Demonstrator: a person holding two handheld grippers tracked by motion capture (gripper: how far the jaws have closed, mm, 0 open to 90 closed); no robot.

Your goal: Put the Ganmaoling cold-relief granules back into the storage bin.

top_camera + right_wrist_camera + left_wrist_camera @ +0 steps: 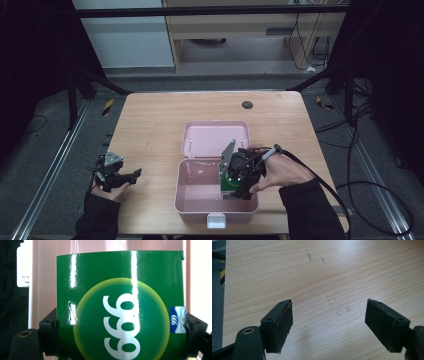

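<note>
A pink lidded box (189, 196) stands open at the table's near middle, its lid (216, 138) laid back flat. My right gripper (235, 192) reaches down into the box's right side, shut on a glossy green carton (228, 183). In the right gripper view that green carton (120, 307) carries a yellow-rimmed circle with white numerals, and both jaws press its sides, with the pink box's inside (45, 290) behind it. My left gripper (134, 177) rests at the table's left front edge, open. In its own view the left gripper (329, 315) has only bare wood between the jaws.
The wooden table (150, 125) has a dark round cap (247, 104) near its far edge. The box's white latch (216, 220) faces the near edge. A black cable (350, 190) trails from the right gripper off the table's right side. Dark floor and metal rails surround the table.
</note>
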